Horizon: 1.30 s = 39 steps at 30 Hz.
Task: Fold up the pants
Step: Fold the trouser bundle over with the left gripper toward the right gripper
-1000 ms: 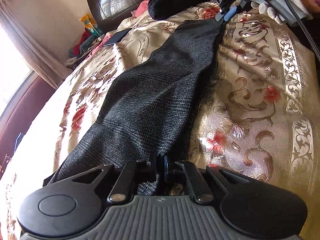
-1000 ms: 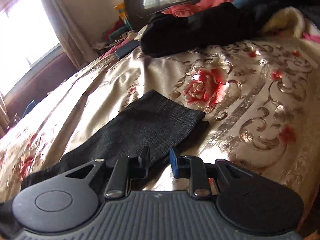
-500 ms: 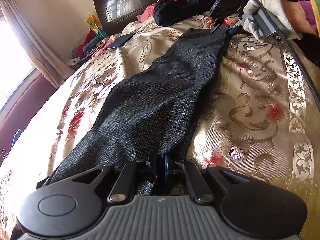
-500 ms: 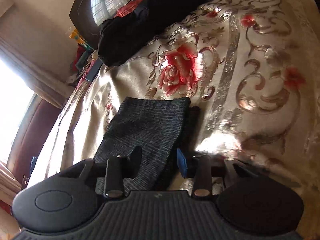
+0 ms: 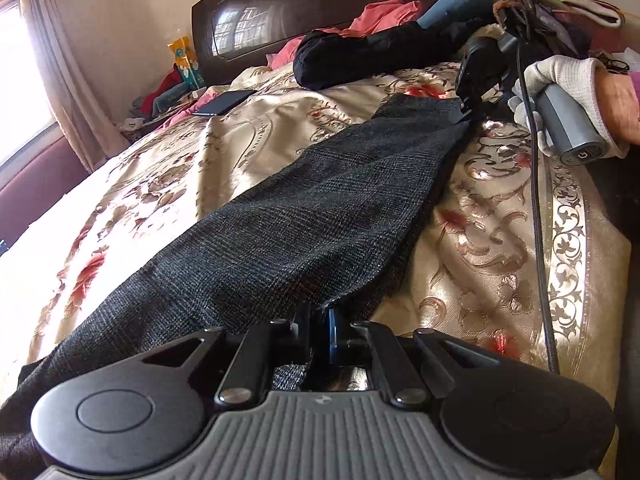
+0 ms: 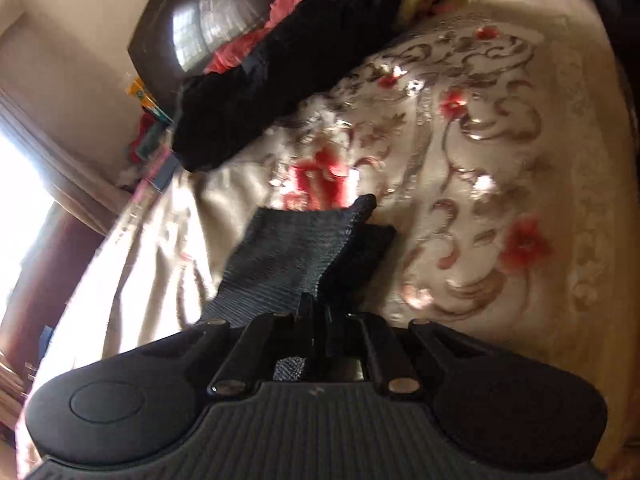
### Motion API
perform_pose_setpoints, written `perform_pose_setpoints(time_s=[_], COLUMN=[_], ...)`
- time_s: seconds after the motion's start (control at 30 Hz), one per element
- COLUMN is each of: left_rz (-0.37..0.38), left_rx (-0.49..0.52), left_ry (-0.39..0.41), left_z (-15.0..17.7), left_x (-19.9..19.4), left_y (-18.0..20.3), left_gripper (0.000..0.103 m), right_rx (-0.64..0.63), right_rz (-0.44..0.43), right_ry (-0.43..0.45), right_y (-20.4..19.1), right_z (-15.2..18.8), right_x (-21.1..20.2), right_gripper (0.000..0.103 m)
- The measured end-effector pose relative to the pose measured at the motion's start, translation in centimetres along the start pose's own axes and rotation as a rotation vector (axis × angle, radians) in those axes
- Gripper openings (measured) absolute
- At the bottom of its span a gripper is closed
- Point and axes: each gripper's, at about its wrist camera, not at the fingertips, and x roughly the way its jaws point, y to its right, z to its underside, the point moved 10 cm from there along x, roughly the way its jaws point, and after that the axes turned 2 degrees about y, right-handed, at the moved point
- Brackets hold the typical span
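Both ends pinched | left gripper [image 5: 319, 322] clamped on grey knit pants [image 5: 320, 216] at frame bottom | right gripper [image 6: 318, 316] just closed on hem, upper right | pants lie along bed [image 5: 500, 240] | lift evenly, keep cloth taut

Bedroom in a home. Bed with a gold floral bedspread [image 5: 500, 248], covering most of both views. Dark glossy wooden headboard [image 5: 320, 4] at the far edge of the bed, reflecting a window. Beige curtain [image 5: 60, 64] beside a bright window at the left edge. Loose clothes heaped against the headboard: pink garment [image 5: 376, 16], black bundle [image 5: 360, 56]. Dark phone [image 5: 224, 103] lying near the bedspread's far left corner.
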Motion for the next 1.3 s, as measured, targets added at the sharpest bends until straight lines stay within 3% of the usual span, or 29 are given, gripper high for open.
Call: perform_pose_setpoints(time_s=[0.07, 0.17, 0.23, 0.33, 0.43, 0.5, 0.57, 0.67, 0.77, 0.83, 0.97, 1.07, 1.2, 1.27, 1.3], left_rz=[0.026, 0.021, -0.030, -0.123, -0.284, -0.361, -0.422, -0.489, -0.476, -0.461, -0.434, -0.422, -0.413, -0.416, -0.417], left_rx=[-0.032, -0.069, -0.079, -0.145, -0.156, -0.222, -0.304, -0.349, -0.431, -0.468, -0.498, -0.506, -0.493, -0.488, -0.490], left_ry=[0.015, 0.033, 0.040, 0.023, -0.003, -0.020, -0.036, -0.039, -0.037, -0.037, -0.009, -0.004, -0.013, -0.018, -0.032], left_z=[-0.1, 0.7, 1.8, 3.9, 6.5, 8.2, 10.0, 11.8, 13.4, 13.9, 13.9, 14.1, 13.8, 13.9, 14.1], left_x=[-1.6, -5.1, -7.7, -9.9, -10.9, -11.5, -11.8, -11.9, -11.4, -10.9, -10.8, -10.7, -10.5, -10.4, -10.3], left_y=[-0.6, -2.6, -4.6, -8.5, -12.4, -15.1, -17.5, -19.5, -20.5, -20.9, -21.2, -21.5, -20.9, -20.8, -20.8], left_gripper=[0.024, 0.025, 0.026, 0.029, 0.030, 0.030, 0.030, 0.030, 0.030, 0.030, 0.032, 0.033, 0.034, 0.035, 0.035], right_rx=[-0.040, -0.196, -0.284, -0.468, -0.633, -0.709, -0.821, -0.944, -1.057, -1.135, -1.172, -1.234, -1.144, -1.107, -1.051], right_rz=[0.024, 0.031, -0.067, -0.322, -0.602, -0.732, -0.803, -0.855, -0.844, -0.834, -0.822, -0.825, -0.824, -0.801, -0.800], right_ry=[0.026, 0.138, 0.119, -0.034, -0.238, -0.388, -0.494, -0.605, -0.731, -0.753, -0.834, -0.826, -0.873, -0.835, -0.825], right_y=[-0.5, -2.5, -5.7, -14.7, -25.4, -31.4, -35.9, -40.0, -41.0, -40.8, -40.4, -40.4, -41.1, -41.7, -41.9], right_z=[-0.8, -1.9, -0.8, 4.4, 13.2, 19.4, 24.9, 30.6, 34.5, 35.4, 35.2, 35.3, 36.8, 36.8, 36.3], right_x=[-2.4, -7.7, -10.0, -10.7, -10.1, -9.3, -8.4, -6.4, -5.1, -5.1, -5.8, -5.8, -5.1, -4.7, -4.4], right_gripper=[0.016, 0.016, 0.016, 0.016, 0.019, 0.024, 0.023, 0.024, 0.025, 0.025, 0.024, 0.024, 0.023, 0.010, 0.010])
